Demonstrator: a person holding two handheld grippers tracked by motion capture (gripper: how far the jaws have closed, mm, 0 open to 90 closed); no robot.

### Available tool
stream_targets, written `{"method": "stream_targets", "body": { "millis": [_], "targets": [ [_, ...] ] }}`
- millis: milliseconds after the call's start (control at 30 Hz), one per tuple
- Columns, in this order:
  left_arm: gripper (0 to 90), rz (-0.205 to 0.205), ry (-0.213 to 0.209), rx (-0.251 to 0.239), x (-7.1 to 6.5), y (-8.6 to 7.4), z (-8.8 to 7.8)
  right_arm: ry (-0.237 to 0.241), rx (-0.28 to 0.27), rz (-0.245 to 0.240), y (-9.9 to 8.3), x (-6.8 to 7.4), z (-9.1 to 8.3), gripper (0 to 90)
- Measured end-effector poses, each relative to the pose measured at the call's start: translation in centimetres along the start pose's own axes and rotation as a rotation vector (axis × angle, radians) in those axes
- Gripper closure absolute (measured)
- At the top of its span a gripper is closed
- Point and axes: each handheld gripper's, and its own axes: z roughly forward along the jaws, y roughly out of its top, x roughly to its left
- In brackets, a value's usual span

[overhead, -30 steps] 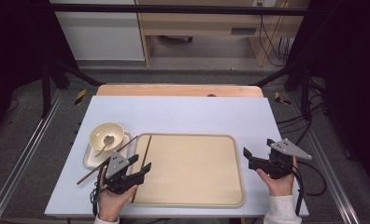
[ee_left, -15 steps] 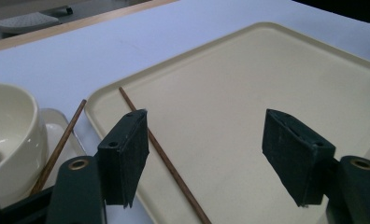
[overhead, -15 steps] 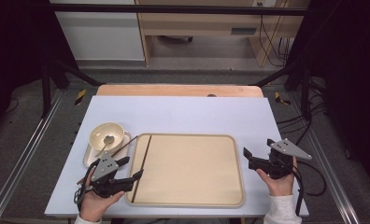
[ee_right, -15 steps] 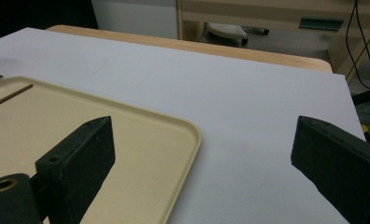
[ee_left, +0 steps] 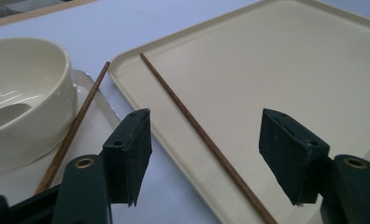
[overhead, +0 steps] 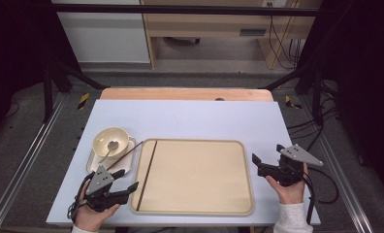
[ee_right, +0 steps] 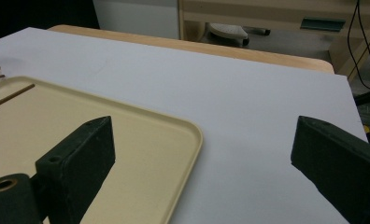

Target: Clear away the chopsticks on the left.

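Holding a black two-jaw left gripper [overhead: 124,188] at the near left corner of the pale blue table top [overhead: 190,116], the person's left hand [overhead: 90,213] keeps it low, its jaws spread apart with nothing pressed between them; they have just been closing a little. Seen along that gripper, a thin dark brown wooden chopstick [ee_left: 202,137] runs between the two pads, lying flat on the left strip of the wide beige plastic tray [overhead: 195,177]. At the near right, the black right gripper [overhead: 264,164] hangs just beside the tray's right rim, its jaws wide apart and empty, one over the tray's corner, the other over bare table.

A little farther, a second brown chopstick [ee_left: 73,130] leans off the tray's left edge across a small cream rectangular plate [overhead: 96,166]. On that plate stands a round cream ceramic bowl [overhead: 111,141] with a pale spoon [overhead: 109,147] resting inside it. Beyond, a light wooden board edge [overhead: 185,93] borders the table's far side.
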Motion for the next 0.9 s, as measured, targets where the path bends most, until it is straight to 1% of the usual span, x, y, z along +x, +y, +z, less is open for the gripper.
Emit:
{"method": "stream_targets", "body": {
  "millis": [67,133,300,333,400,433,500,567,667,733,833,900],
  "targets": [
    [34.5,0.002,0.009,0.012,0.3,-0.3,-0.3,0.0,0.0,-0.002,0.0,0.0,0.0,6.8],
    [34.8,0.0,0.018,0.013,0.7,-0.6,-0.6,0.001,-0.002,-0.002,0.0,0.0,0.0,6.8],
    [35.1,-0.025,0.048,0.018,1.8,-1.2,-1.3,0.001,-0.006,0.0,0.0,0.0,-0.1,6.8],
    [35.1,-0.035,0.054,0.019,2.1,-1.3,-1.4,0.001,-0.006,0.001,0.0,0.0,-0.1,6.8],
    [35.4,-0.036,0.059,0.021,2.5,-1.4,-1.5,0.005,-0.001,0.004,0.0,0.0,-0.1,6.8],
    [35.5,-0.045,0.064,0.022,2.6,-1.4,-1.5,0.001,-0.001,0.001,0.0,0.0,0.0,6.8],
    [35.6,-0.043,0.077,0.031,3.1,-1.5,-1.5,0.001,0.0,0.0,0.0,0.0,0.0,6.8],
    [35.6,-0.052,0.095,0.039,3.5,-1.5,-1.4,0.002,0.001,-0.004,0.0,0.0,0.0,6.8],
    [35.5,-0.059,0.122,0.055,4.4,-1.5,-1.2,0.001,0.002,-0.003,0.0,0.0,0.1,6.8],
    [35.5,-0.067,0.132,0.064,5.0,-1.6,-1.1,-0.001,0.005,-0.004,0.0,0.0,0.1,6.8],
    [35.6,-0.068,0.151,0.082,5.6,-1.6,-0.7,0.001,0.007,-0.003,-0.1,0.1,0.2,6.9],
    [35.9,-0.058,0.165,0.097,6.2,-1.6,-0.3,-0.001,0.009,-0.006,-0.1,0.1,0.2,6.9]
  ]
}}
